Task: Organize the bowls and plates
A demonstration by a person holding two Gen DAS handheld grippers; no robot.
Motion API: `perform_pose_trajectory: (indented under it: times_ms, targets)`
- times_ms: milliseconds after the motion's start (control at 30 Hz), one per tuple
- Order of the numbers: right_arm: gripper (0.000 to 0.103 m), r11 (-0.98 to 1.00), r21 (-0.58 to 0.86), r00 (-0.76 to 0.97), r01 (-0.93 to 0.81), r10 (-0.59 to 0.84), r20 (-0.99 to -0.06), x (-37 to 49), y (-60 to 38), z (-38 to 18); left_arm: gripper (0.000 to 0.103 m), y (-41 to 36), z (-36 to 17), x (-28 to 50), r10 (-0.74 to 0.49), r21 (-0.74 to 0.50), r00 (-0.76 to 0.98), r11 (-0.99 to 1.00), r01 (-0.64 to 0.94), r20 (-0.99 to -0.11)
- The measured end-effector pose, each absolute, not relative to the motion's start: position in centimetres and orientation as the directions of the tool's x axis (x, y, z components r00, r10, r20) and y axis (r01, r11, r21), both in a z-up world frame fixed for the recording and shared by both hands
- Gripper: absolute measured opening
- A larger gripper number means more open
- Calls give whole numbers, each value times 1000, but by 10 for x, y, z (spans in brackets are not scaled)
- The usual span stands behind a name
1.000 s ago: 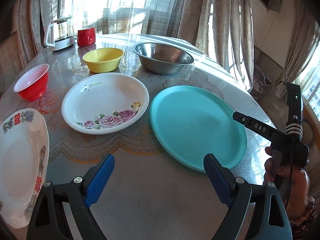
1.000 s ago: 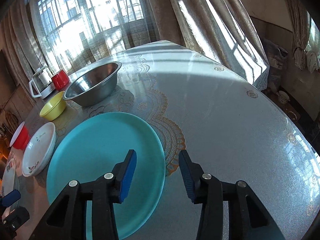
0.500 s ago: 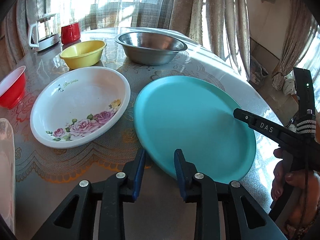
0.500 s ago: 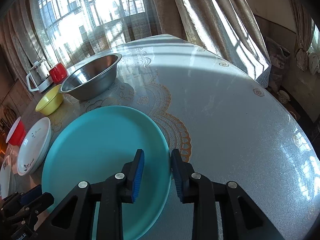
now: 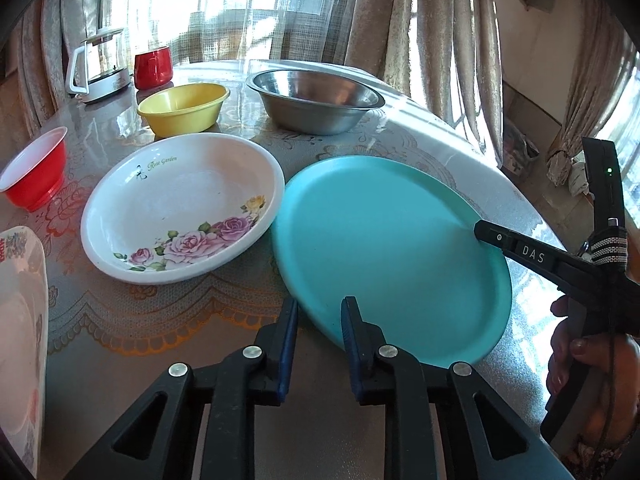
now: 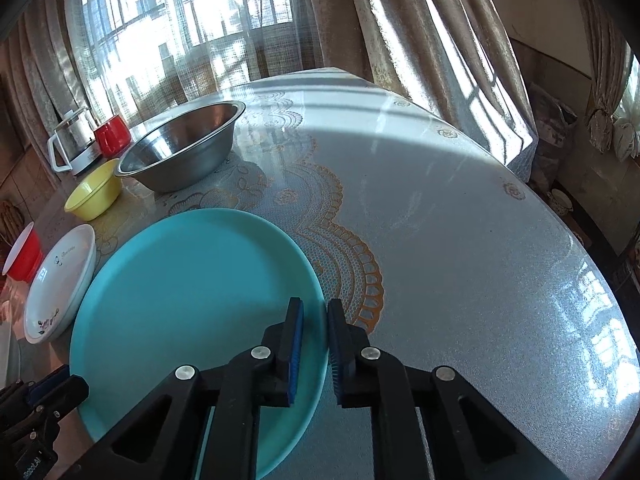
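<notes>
The teal plate (image 5: 384, 248) lies flat, face up, on the counter (image 6: 460, 240), just beside the white rose-printed dish (image 5: 180, 208), whose rim it touches or nearly touches. The left gripper (image 5: 318, 320) has narrowed its blue pads onto the plate's near rim, one pad outside the rim and one over the plate; whether they press is unclear. The right gripper (image 6: 314, 320) likewise straddles the opposite rim, jaws nearly together. Behind stand one steel bowl (image 5: 316, 100), one yellow bowl (image 5: 182, 108) and one red bowl (image 5: 34, 172), all upright. A second white plate (image 5: 20, 320) shows at the counter's left edge. Beyond the right gripper the counter runs bare to its far edge.
</notes>
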State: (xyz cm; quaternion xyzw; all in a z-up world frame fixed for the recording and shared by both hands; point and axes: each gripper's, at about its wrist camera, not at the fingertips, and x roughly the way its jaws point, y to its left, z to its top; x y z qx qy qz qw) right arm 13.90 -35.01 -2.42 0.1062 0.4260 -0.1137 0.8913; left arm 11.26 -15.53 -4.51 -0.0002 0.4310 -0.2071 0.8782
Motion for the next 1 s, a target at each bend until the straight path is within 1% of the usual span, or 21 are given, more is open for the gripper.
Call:
perform_pose_trajectory:
  times_ms: [67, 100, 133, 233, 300, 400, 467, 500, 533, 600, 667, 733, 767, 833, 1000]
  targets:
    - [11, 955, 90, 615, 283, -108, -781, 137, -346, -24, 15, -151, -42, 105, -363, -168, 559, 914, 369, -745]
    - [10, 955, 87, 620, 282, -113, -776, 135, -345, -23, 4, -150, -39, 99, -367, -153, 574, 910, 386, -732]
    - [10, 956, 84, 628, 283, -118, -769, 133, -343, -21, 1, -152, -36, 93, -372, -136, 580, 902, 409, -724]
    - [10, 957, 72, 636, 281, -129, -761, 127, -340, -19, 1, -156, -34, 83, -362, -99, 580, 896, 434, -730]
    - [10, 954, 78, 613, 289, -122, -781, 126, -341, -23, 1, -152, -39, 84, -381, -145, 554, 895, 421, -740]
    - [9, 946, 124, 619, 298, -93, -780, 116, -345, -23, 2, -137, -40, 88, -413, -234, 541, 899, 370, -732]
    - [9, 946, 127, 622, 297, -91, -777, 108, -344, -24, 7, -128, -41, 92, -419, -273, 546, 903, 331, -725]
    - [9, 946, 127, 623, 299, -92, -777, 104, -343, -23, 18, -124, -42, 95, -413, -283, 550, 908, 308, -726]
    - [9, 945, 130, 624, 301, -92, -776, 101, -342, -24, 37, -121, -43, 98, -417, -302, 547, 908, 291, -726]
    - [9, 941, 141, 627, 306, -88, -774, 98, -340, -24, 52, -118, -46, 104, -467, -370, 519, 884, 286, -715]
    - [9, 940, 147, 628, 308, -85, -774, 97, -339, -24, 51, -122, -49, 106, -509, -412, 486, 860, 299, -710]
    - [9, 942, 147, 628, 303, -81, -774, 96, -338, -24, 27, -132, -50, 105, -475, -354, 498, 878, 323, -725]
    - [10, 942, 144, 627, 303, -83, -774, 96, -337, -24, 24, -135, -49, 103, -444, -310, 523, 893, 327, -728]
    - [10, 943, 133, 626, 306, -94, -774, 95, -335, -24, 19, -140, -50, 101, -411, -248, 545, 904, 349, -731]
    - [10, 939, 133, 625, 317, -101, -774, 84, -335, -23, 19, -139, -48, 93, -410, -221, 543, 898, 380, -733]
